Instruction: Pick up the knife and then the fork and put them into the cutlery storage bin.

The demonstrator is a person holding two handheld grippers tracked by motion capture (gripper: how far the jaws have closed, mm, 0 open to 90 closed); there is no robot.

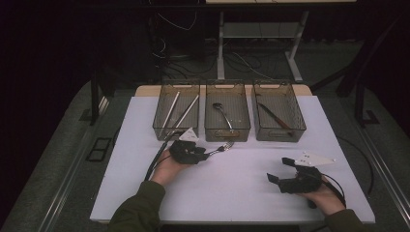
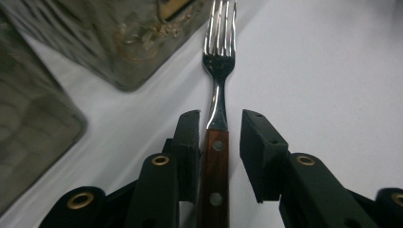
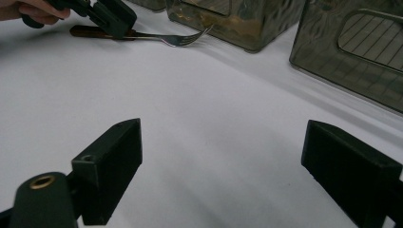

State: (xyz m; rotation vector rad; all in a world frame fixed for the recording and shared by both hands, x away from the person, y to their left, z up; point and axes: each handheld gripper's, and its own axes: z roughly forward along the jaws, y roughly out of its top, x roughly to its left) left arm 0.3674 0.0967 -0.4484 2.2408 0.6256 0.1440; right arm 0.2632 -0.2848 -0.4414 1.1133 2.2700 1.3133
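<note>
A fork (image 1: 223, 146) with a wooden handle lies flat on the white table (image 1: 232, 193), its tines toward the middle bin. My left gripper (image 1: 206, 155) is low over the handle, one jaw on each side. In the left gripper view the handle (image 2: 214, 175) runs between the jaws; one pad is against it and a narrow gap shows at the other, so my left gripper (image 2: 219, 118) is open. My right gripper (image 1: 279, 169) rests at the front right, wide open over bare table (image 3: 223, 142). Its view shows the fork (image 3: 166, 38) far off under the left gripper (image 3: 116, 21).
Three translucent bins stand in a row at the back of the table. The left bin (image 1: 169, 133) holds two pale sticks, the middle bin (image 1: 227, 134) a spoon, and the right bin (image 1: 279, 135) a wooden-handled knife. Cables trail off the table's left side.
</note>
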